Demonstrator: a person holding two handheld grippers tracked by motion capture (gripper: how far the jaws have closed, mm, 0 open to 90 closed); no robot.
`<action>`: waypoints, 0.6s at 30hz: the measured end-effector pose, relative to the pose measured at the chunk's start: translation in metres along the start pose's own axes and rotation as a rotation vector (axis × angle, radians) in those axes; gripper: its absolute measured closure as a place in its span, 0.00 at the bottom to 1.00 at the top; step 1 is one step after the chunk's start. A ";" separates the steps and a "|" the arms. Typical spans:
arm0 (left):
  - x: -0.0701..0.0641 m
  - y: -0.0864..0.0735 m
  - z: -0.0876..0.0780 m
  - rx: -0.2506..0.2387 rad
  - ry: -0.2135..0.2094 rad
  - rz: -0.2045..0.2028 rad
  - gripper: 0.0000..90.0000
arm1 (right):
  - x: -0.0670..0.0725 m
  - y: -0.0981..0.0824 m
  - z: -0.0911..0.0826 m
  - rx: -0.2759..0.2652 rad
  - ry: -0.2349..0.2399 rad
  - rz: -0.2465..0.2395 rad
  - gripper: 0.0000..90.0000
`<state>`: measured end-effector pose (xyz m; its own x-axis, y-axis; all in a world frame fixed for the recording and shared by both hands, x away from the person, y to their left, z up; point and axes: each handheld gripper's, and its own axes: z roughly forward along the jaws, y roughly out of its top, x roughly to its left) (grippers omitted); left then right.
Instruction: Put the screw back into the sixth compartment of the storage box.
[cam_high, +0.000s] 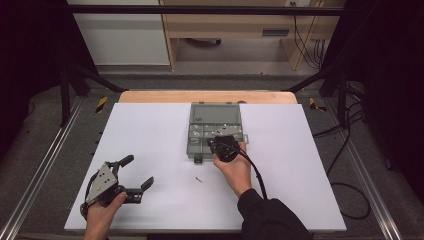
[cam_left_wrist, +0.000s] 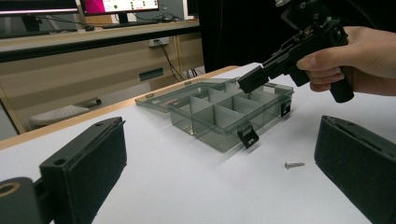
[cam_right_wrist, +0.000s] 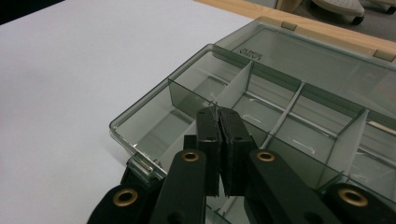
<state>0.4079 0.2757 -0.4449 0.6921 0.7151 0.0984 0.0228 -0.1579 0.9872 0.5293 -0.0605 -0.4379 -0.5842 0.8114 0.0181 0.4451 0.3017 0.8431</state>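
A smoky clear compartment box (cam_high: 190, 142) lies open at the table's middle, its lid flat behind it. My right gripper (cam_high: 221, 140) hangs tilted over the box's (cam_right_wrist: 159, 95) near compartments with its jaws pressed together. A thin metal sliver, seemingly a small screw (cam_right_wrist: 214, 105), pokes out between the tips of the right gripper (cam_right_wrist: 217, 115). The left gripper view also has that gripper (cam_left_wrist: 252, 79) over the box (cam_left_wrist: 219, 135). Another small screw (cam_high: 199, 179) (cam_left_wrist: 294, 164) lies loose on the white sheet before the box. My left gripper (cam_high: 137, 171) (cam_left_wrist: 224, 158) rests open at the front left, with nothing between its jaws.
A white sheet (cam_high: 150, 140) covers the table, with a wooden edge (cam_high: 207, 96) at the back. Metal frame rails and cables run along both sides. A desk with monitors (cam_left_wrist: 116, 7) stands beyond the table.
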 end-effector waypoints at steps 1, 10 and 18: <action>0.000 0.000 0.000 0.003 -0.001 0.004 0.02 | 0.000 -0.001 0.003 0.007 -0.001 0.009 0.98; 0.000 0.000 0.000 0.001 -0.002 0.004 0.03 | 0.000 -0.003 0.007 0.027 -0.026 0.021 0.81; 0.000 0.000 0.000 0.004 -0.003 0.006 0.02 | 0.004 0.002 -0.009 0.030 -0.016 -0.023 0.56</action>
<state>0.4079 0.2758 -0.4449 0.6944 0.7121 0.1036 0.0214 -0.1643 0.9862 0.5217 -0.0606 -0.4318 -0.5833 0.8122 -0.0097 0.4523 0.3347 0.8267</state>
